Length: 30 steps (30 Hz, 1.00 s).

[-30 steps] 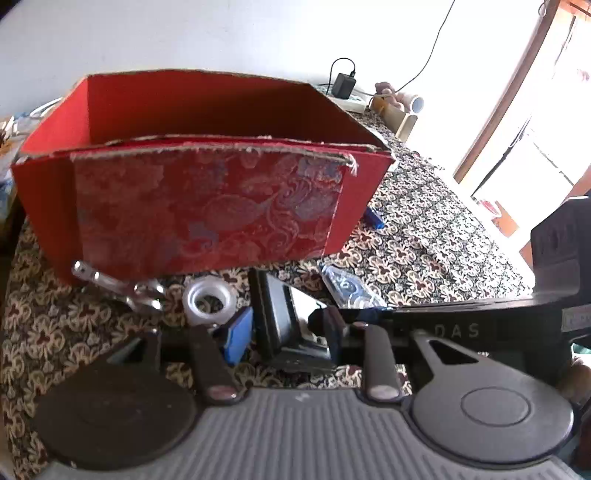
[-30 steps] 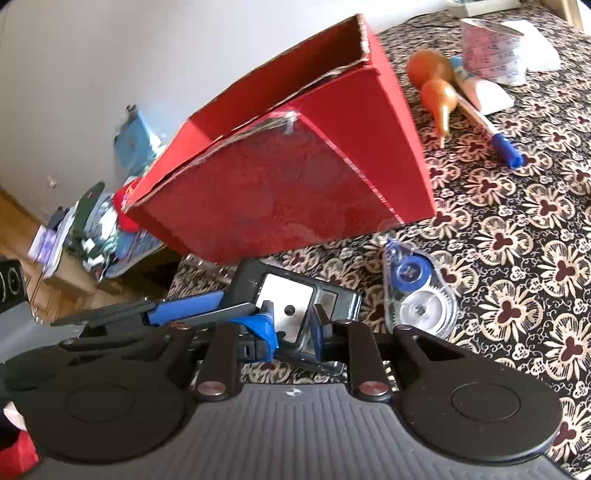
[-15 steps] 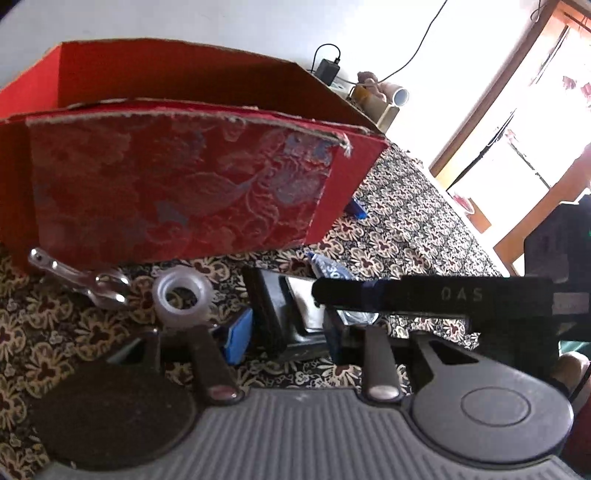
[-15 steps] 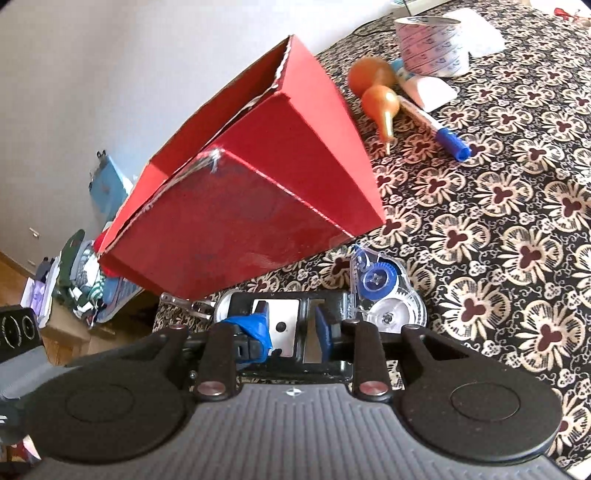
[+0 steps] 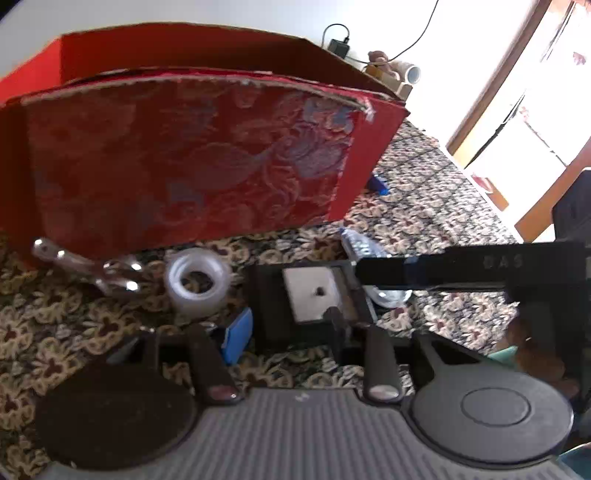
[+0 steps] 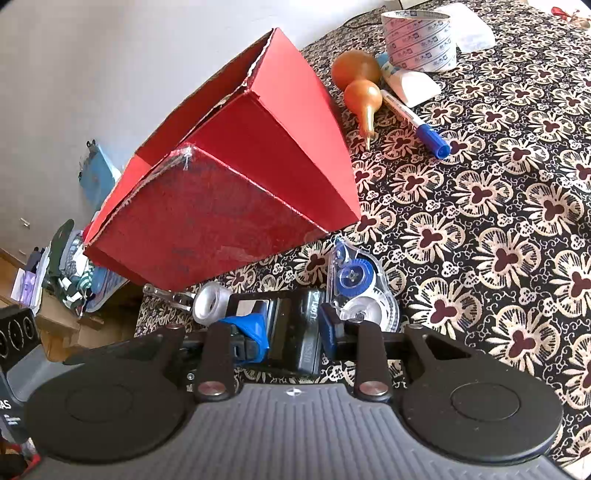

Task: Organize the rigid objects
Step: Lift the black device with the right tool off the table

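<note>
A black block-shaped device (image 5: 310, 299) with a white label lies flat on the patterned cloth in front of the red box (image 5: 184, 166). My left gripper (image 5: 284, 328) straddles it. Its jaws are opening, and the blue pad (image 5: 236, 332) stands a little off the device's left side. My right gripper (image 6: 291, 328) comes in from the right, and one of its fingers (image 5: 424, 267) reaches the device's far right corner. The right jaws are also opening slightly, with the device (image 6: 291, 339) between the blue pads and neither visibly pressing on it.
Close to the device lie a clear tape roll (image 5: 197, 280), a metal clipper (image 5: 92, 269) and a correction-tape dispenser (image 6: 358, 288). Beyond the red box (image 6: 229, 221) lie a blue-capped pen (image 6: 417, 123), an orange gourd (image 6: 358, 85), a white block (image 6: 413, 85) and a large tape roll (image 6: 419, 35).
The device was tilted on edge in my left jaws and now lies flat, label up. The left jaws have widened. The right gripper moved closer and parted its fingers around the device.
</note>
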### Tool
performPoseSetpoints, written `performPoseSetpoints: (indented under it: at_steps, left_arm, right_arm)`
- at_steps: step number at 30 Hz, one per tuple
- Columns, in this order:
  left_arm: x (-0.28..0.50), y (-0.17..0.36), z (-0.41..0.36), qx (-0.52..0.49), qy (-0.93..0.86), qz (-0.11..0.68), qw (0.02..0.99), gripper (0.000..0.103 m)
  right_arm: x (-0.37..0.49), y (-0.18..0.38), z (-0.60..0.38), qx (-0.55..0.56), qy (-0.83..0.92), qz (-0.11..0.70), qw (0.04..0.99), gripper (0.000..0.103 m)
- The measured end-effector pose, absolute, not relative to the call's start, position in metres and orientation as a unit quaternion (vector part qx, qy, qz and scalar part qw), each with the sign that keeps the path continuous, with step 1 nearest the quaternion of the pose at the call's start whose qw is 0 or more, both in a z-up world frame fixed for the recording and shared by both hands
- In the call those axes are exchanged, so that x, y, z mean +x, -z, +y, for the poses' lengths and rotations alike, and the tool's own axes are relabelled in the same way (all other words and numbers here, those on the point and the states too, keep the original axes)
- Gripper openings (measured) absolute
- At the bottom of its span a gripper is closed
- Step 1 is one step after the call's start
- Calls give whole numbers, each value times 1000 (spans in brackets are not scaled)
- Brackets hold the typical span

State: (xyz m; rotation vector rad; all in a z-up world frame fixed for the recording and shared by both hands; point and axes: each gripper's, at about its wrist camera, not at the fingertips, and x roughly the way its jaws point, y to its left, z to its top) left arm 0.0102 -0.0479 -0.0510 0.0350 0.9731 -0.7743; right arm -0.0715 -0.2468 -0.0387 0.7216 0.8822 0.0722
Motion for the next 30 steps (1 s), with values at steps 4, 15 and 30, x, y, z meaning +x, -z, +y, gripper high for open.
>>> performPoseSetpoints:
  at_steps: [4, 15, 30]
  left_arm:
    - [13, 57, -45, 21, 353, 459, 815, 55]
    - [21, 72, -73, 38, 381, 464, 799, 72]
    - [12, 66, -63, 27, 346, 460, 817, 59]
  right_arm:
    - [-65, 34, -240, 315, -39, 425, 848, 13]
    - [-44, 33, -216, 229, -50, 462, 855, 21]
    - [-52, 52, -240, 328, -77, 439, 833, 18]
